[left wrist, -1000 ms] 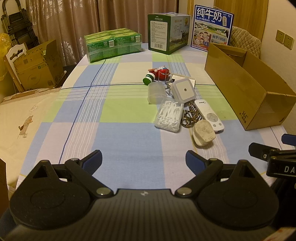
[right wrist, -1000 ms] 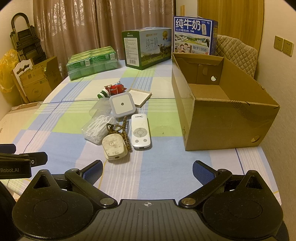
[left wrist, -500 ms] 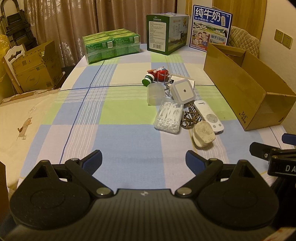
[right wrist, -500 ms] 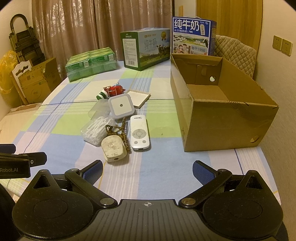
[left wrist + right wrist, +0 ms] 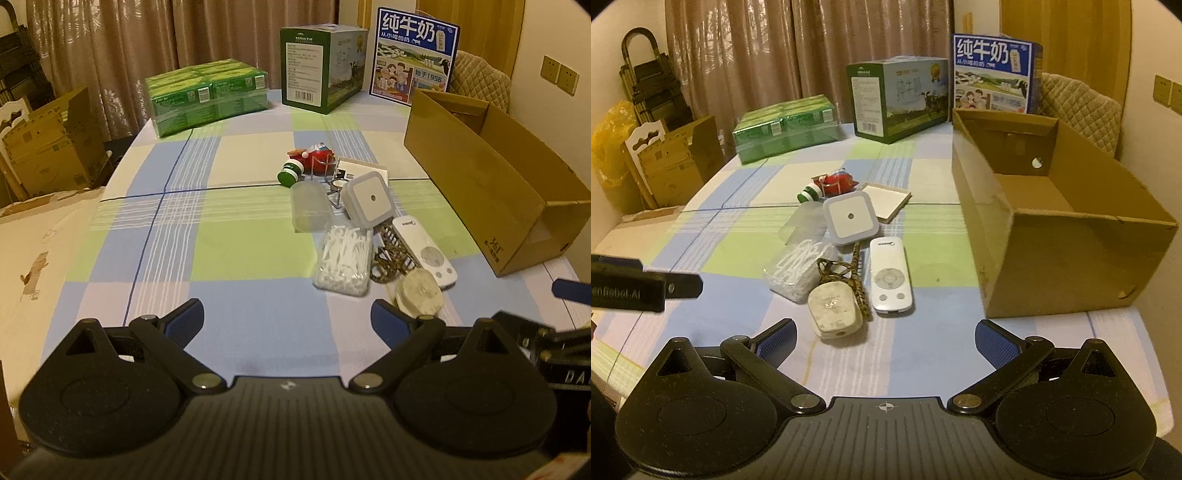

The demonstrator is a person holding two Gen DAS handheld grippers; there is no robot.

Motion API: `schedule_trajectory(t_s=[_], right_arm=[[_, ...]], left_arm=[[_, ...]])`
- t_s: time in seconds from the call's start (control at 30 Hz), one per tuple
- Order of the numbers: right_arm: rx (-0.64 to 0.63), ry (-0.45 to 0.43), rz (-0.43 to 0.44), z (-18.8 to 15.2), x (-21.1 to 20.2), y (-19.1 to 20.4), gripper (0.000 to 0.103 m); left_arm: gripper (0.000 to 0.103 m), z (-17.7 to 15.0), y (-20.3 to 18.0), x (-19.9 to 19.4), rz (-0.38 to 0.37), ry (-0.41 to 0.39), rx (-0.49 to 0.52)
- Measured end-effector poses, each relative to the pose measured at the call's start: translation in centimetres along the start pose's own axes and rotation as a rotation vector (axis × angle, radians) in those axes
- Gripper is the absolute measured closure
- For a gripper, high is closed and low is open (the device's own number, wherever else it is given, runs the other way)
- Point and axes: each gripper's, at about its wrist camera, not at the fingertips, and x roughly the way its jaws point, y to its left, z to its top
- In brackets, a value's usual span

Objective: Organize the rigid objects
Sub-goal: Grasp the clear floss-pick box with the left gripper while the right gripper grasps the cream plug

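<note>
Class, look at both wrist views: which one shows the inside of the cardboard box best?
The right wrist view. It looks into the open cardboard box, showing its floor and far wall, with nothing visible inside. The left wrist view shows the cardboard box side-on, mostly its outer wall, with the floor hidden.

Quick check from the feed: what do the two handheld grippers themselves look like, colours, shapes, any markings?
Both are matte black. The left gripper and right gripper each have a ribbed central body, two round housings with triangular cut-outs, silver pivot pins, and angled linkage arms ending in fingers with blue textured pads. A small cross-hair emblem marks each body's centre. White lettering runs along each gripper's side where it shows in the other's view. No hands or sleeves visible.
</note>
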Motion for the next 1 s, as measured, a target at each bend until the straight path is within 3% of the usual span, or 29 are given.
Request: schedule_trajectory(t_s=[0.3, 0.67, 1.0], right_arm=[[-0.038, 0.011, 0.035, 0.4, 4.0, 1.5, 0.005], [-0.124, 0.057, 0.046, 0.3, 8.8, 3.3, 0.033], [-0.149, 0.093, 0.043, 0.0, 10.8, 3.9, 0.057]], left_arm=[[0.008, 1.5, 2.2, 4.6, -0.055, 0.008, 0.0], [0.008, 1.7, 2.9, 8.5, -0.112, -0.04, 0.044], [0.012, 2.0, 2.3, 9.9, -0.139, 0.016, 0.085]])
